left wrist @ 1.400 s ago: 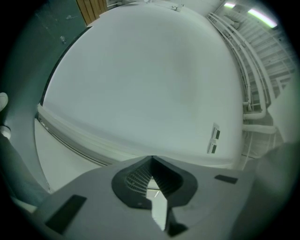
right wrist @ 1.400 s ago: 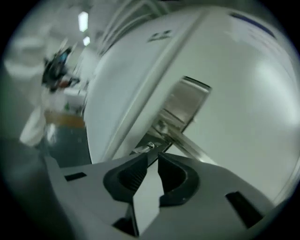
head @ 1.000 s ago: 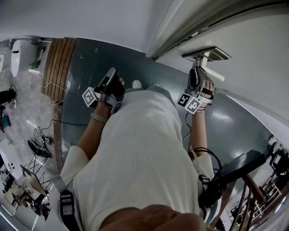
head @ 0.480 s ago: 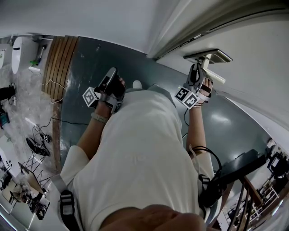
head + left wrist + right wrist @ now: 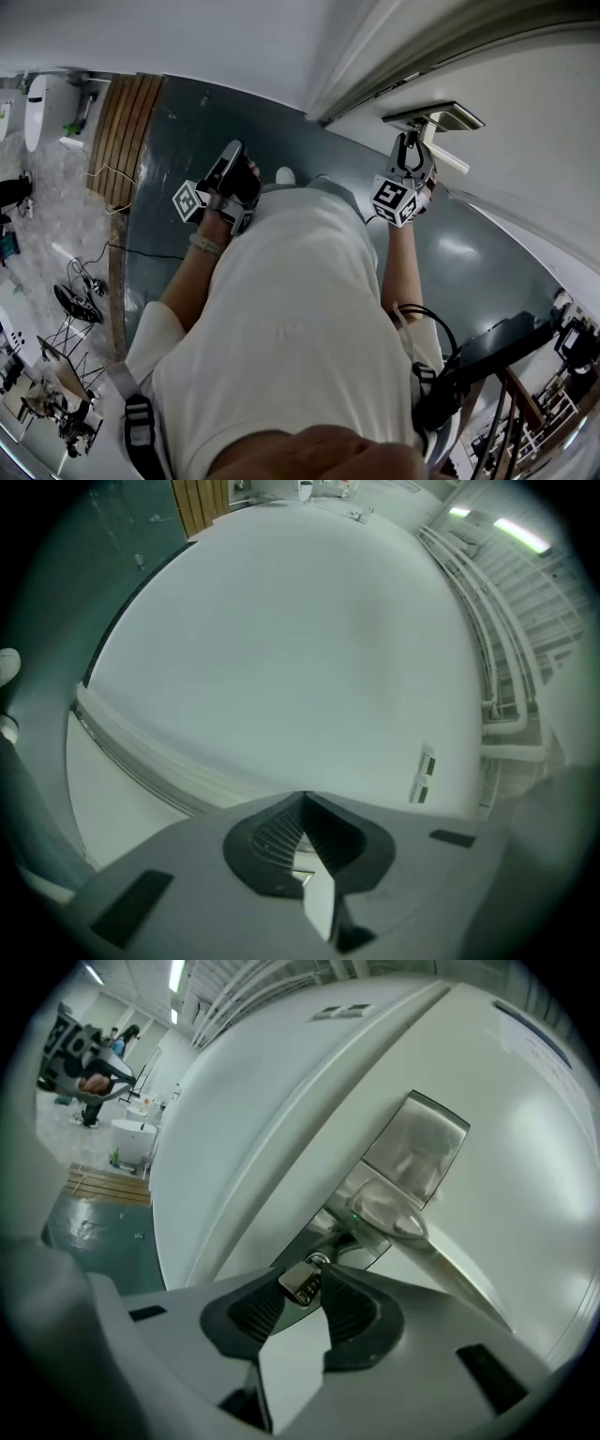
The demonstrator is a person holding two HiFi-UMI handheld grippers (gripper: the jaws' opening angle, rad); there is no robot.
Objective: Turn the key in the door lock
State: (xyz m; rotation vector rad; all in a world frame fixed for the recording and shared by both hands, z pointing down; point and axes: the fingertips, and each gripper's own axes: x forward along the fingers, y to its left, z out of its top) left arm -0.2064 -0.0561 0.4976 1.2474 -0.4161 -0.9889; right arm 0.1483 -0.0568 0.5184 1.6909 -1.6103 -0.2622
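Standing close up to the door, the person holds the left gripper low and out to the side over the dark floor, well apart from the lock. Its jaws are pressed together with nothing between them, and its own view shows only blank white panel. I take it as parked out of the way, since this job needs one tool. Across on the other side, the right gripper is raised to the lock, set in the metal plate just under the handle. The key is in the lock with its small silver head sticking out, and the jaws are nipped onto that head from both sides, only as far apart as the head is thick. The grip is right at the jaw tips, I'd say so the tool clears the handle above and can roll about the key's axis. The marker cube is tipped on a corner, which suggests a wrist mid-twist, though how far round the key sits I cannot tell
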